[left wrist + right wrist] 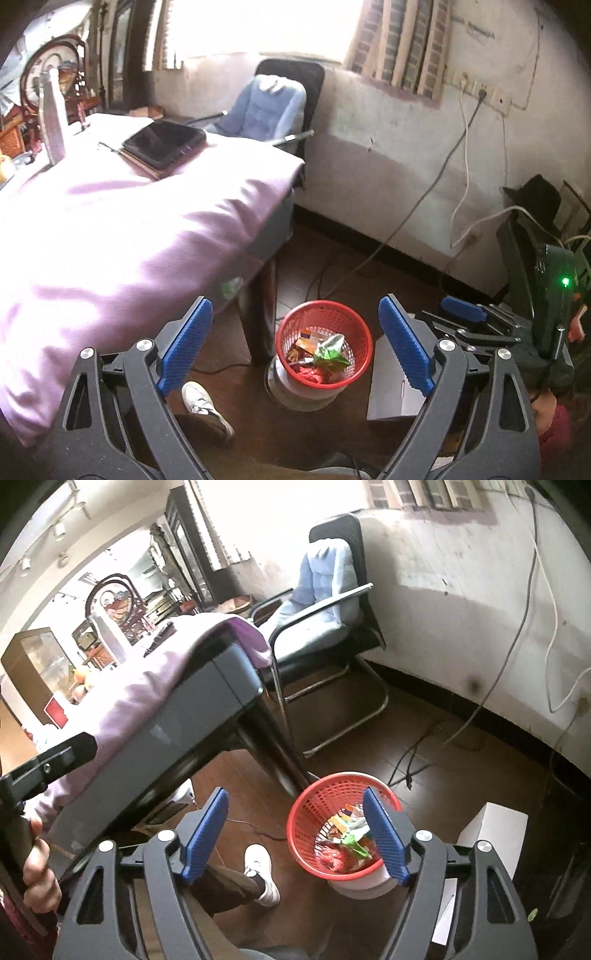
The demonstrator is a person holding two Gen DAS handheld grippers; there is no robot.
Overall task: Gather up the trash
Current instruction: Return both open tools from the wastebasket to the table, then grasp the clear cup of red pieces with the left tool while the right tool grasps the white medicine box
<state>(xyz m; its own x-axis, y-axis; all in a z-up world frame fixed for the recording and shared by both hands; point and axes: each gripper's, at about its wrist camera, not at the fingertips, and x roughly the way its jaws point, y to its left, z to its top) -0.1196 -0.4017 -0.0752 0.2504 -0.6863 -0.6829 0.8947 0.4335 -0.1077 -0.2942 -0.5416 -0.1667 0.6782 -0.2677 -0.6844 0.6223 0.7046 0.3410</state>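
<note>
A red mesh wastebasket (291, 341) stands on the dark wood floor beside the table leg, holding several crumpled wrappers (327, 350), one green. It also shows in the right wrist view (308, 812) with the wrappers (351, 840) inside. My left gripper (295, 336) is open and empty, held above the basket. My right gripper (295, 823) is open and empty, above the floor just left of the basket; it also appears at the right of the left wrist view (463, 310).
A table with a purple cloth (110, 229) fills the left, with a dark tablet (164, 142) on it. A black chair with a blue cushion (325, 602) stands by the wall. A white box (495, 834) sits right of the basket. Cables (406, 218) trail down the wall. My shoe (260, 871) is on the floor.
</note>
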